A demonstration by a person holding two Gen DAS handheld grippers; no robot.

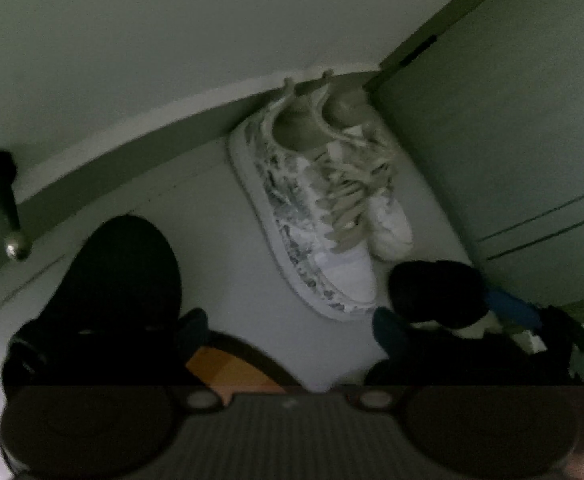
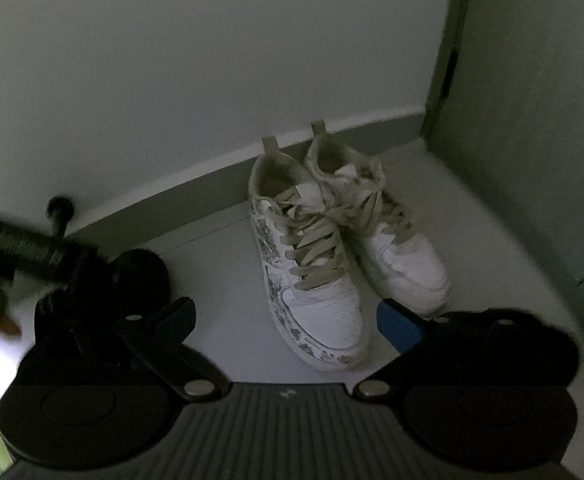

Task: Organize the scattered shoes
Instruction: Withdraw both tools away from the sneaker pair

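A: Two sneakers, counted twice. Start from the left of the right wrist view, please.

B: Far left, a dark door stopper sticks out of the skirting board. Below it a black rounded shape, too dim to name. Then the right gripper, its two blue-padded fingers spread wide with nothing between them but floor.

A: And the shoes?

B: The patterned sneaker stands just ahead of that gap, toe towards the camera, heel near the skirting board. The plain white sneaker is just right of it, sides touching, laces tangled where they meet. Further right, a pale door.

A: The left wrist view?

B: One door stopper at the left again, then the left gripper, jaws wide apart and holding nothing. Its fingers are dark and blurred. The patterned sneaker lies ahead of the gap, not touching either finger; the white sneaker is tucked behind it to the right, against the door.

A: Totals?

B: Two sneakers, one pair, side by side in the corner. Two grippers, both empty. One door stopper.
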